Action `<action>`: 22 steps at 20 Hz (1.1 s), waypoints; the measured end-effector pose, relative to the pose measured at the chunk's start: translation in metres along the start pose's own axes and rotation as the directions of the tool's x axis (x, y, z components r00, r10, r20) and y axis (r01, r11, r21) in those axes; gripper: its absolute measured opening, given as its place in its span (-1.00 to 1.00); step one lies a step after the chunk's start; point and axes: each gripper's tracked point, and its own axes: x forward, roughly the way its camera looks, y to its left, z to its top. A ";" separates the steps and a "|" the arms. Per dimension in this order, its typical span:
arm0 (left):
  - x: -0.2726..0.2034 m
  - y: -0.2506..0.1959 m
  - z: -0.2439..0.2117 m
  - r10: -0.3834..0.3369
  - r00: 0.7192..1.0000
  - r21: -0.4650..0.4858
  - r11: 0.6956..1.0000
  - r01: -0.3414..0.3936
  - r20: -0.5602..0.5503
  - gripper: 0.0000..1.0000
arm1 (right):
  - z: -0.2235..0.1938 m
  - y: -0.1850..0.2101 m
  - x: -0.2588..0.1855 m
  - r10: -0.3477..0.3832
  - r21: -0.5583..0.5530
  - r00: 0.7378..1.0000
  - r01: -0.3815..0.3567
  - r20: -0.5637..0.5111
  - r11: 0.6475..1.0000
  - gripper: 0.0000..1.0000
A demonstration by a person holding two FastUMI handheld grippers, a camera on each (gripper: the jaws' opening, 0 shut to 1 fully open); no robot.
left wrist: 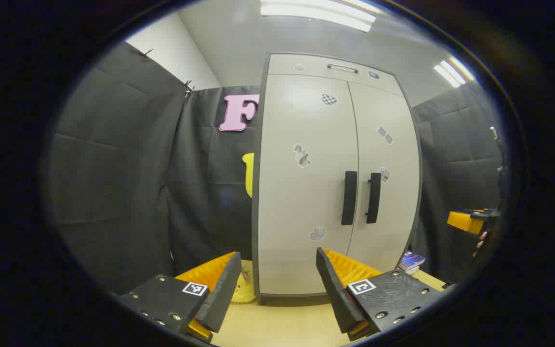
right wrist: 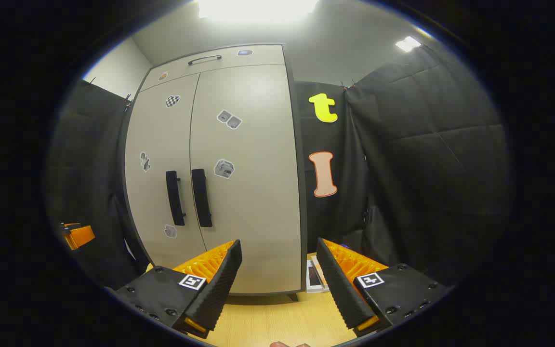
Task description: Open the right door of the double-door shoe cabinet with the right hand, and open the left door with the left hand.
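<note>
A pale double-door shoe cabinet (left wrist: pixel 306 193) (right wrist: pixel 253 193) stands on a wooden table with both doors closed. Two dark vertical handles sit side by side at the centre seam: the left door's handle (left wrist: pixel 349 197) (right wrist: pixel 175 198) and the right door's handle (left wrist: pixel 373 198) (right wrist: pixel 201 197). My left gripper (left wrist: pixel 277 282) is open, well short of the cabinet and facing its left door. My right gripper (right wrist: pixel 280 277) is open too, facing the cabinet's right edge. The right gripper (left wrist: pixel 470 221) also shows at the far right of the left gripper view, and the left gripper (right wrist: pixel 77 235) at the far left of the right gripper view.
Above the doors runs a top drawer with a slim handle (left wrist: pixel 342 68) (right wrist: pixel 204 59). Stickers dot the doors. A yellow object (left wrist: pixel 241 289) lies left of the cabinet's base, a book (left wrist: pixel 411 260) at its right, flat cards (right wrist: pixel 315 275) by its right foot. The wooden tabletop (left wrist: pixel 282 327) (right wrist: pixel 277 320) lies below both grippers.
</note>
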 end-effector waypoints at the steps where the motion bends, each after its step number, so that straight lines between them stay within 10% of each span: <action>1: 0.000 -0.001 -0.001 -0.002 1.000 0.011 1.000 0.002 -0.004 0.78 | 0.001 0.000 0.000 0.002 0.001 1.000 -0.002 0.001 1.000 0.96; 22: 0.000 -0.001 0.001 -0.030 0.999 -0.019 0.999 0.030 0.018 0.79 | 0.015 0.038 0.022 0.099 -0.032 0.995 -0.098 0.017 0.995 0.96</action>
